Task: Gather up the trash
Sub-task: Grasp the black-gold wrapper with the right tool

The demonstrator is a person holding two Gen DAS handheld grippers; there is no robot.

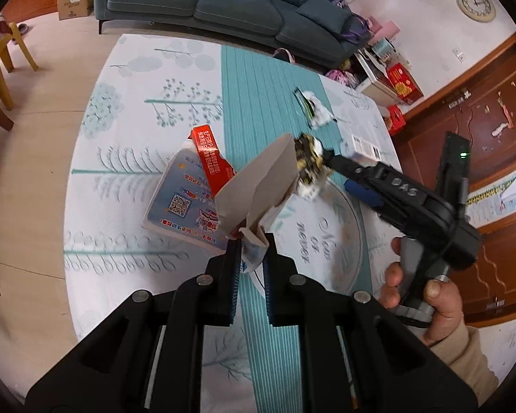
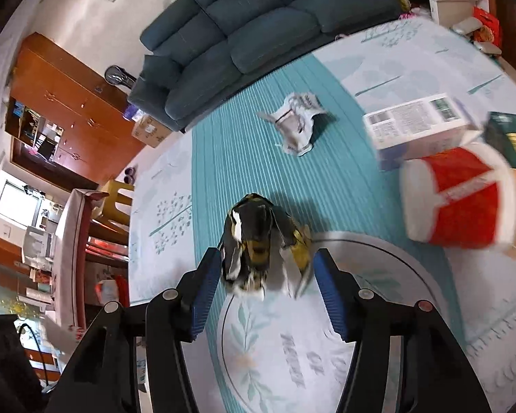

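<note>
While the crumpled black-and-yellow wrapper sits between the right gripper's blue pads, the step in hand looks like dropping it into the flattened carton that the left gripper holds up by a torn corner, its jaws nearly closed on the card. In the left wrist view the wrapper is at the carton's grey upper edge, just beside or touching it; I cannot tell which. The right jaws stand fairly wide, and in the right wrist view a gap shows on at least one side of the wrapper, so I judge the pinch loose or already given up, though the blur leaves this unsure. To do this well, the wrapper should be carried over the carton's open fold rather than its rim before the pads part further, and the left grip should stay firm and keep the carton tilted so its opening faces up, since the thin card may flop under any push. Letting go too early would probably send the wrapper down onto the patterned tablecloth. Further out, a silver crumpled packet lies on the teal striped runner, well apart, and a white box and a red-and-white paper tub lie to the right, likely later pickups.
</note>
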